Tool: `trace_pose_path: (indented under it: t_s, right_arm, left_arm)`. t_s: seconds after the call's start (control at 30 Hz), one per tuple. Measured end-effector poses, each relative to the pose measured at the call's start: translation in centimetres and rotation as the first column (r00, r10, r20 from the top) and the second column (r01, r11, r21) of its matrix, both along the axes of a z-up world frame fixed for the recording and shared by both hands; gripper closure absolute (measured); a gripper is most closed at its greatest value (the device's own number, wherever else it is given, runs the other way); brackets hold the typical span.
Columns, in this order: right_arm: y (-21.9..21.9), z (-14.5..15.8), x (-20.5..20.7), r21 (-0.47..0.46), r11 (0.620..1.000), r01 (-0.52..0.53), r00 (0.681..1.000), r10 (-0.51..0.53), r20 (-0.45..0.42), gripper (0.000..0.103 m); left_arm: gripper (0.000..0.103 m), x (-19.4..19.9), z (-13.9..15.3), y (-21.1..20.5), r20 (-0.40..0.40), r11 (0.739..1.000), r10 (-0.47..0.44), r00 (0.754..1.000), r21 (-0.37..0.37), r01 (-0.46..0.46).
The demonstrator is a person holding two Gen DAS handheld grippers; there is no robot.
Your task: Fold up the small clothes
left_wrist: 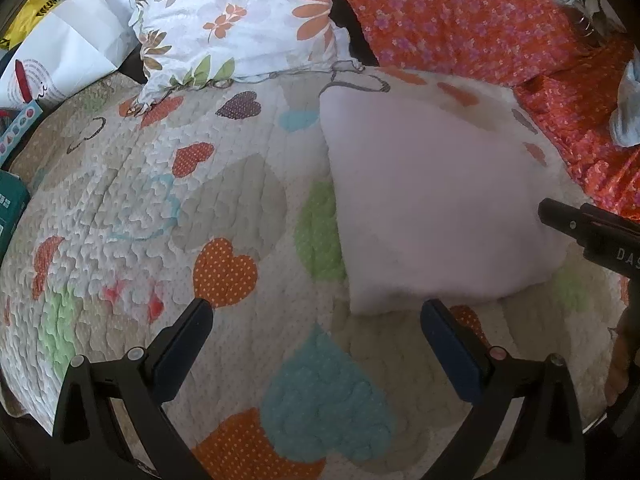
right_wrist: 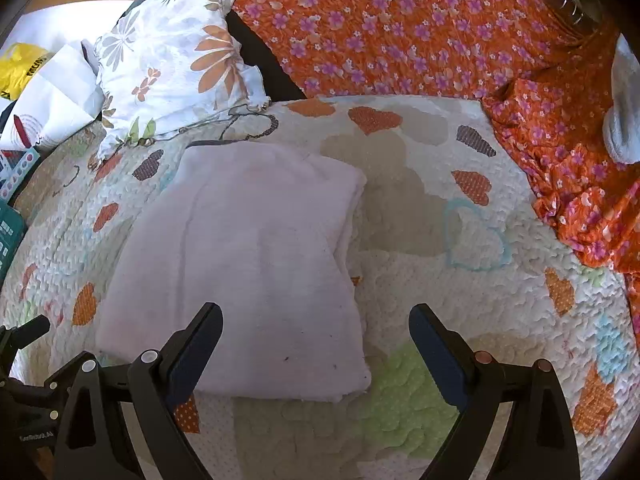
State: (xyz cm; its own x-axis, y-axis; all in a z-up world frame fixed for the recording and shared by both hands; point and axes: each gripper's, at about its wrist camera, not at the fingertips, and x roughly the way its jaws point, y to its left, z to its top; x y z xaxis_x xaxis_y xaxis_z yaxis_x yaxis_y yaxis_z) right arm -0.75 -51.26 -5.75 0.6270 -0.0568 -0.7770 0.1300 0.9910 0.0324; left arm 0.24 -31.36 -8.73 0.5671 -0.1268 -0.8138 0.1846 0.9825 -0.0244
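Note:
A pale pink fleece garment lies folded flat on the heart-patterned quilt. It also shows in the left wrist view, to the right of centre. My right gripper is open and empty, hovering over the garment's near right corner. My left gripper is open and empty above the bare quilt, just left of the garment's near edge. The right gripper's body shows at the right edge of the left wrist view.
A white floral pillow and an orange flowered cloth lie at the back. The orange cloth bunches along the right, with a grey-white sock on it. White paper bags and a teal box sit left.

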Motion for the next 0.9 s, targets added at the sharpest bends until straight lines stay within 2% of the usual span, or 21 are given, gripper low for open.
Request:
trace_pose_path:
  t_s: [0.27,0.9]
  right_arm:
    - [-0.1,-0.3,-0.2,-0.008,1.0,0.01,1.0,-0.01,-0.012,0.006]
    - [1.2,-0.6,-0.3,-0.1,0.995,-0.014,1.0,0.013,-0.016,0.006]
  left_arm:
    - [0.0,0.2,-0.7,0.3,-0.021,1.0,0.012,1.0,0.003,-0.012]
    - [0.0,0.2,-0.8,0.5,-0.021,1.0,0.011,1.0,0.005,-0.011]
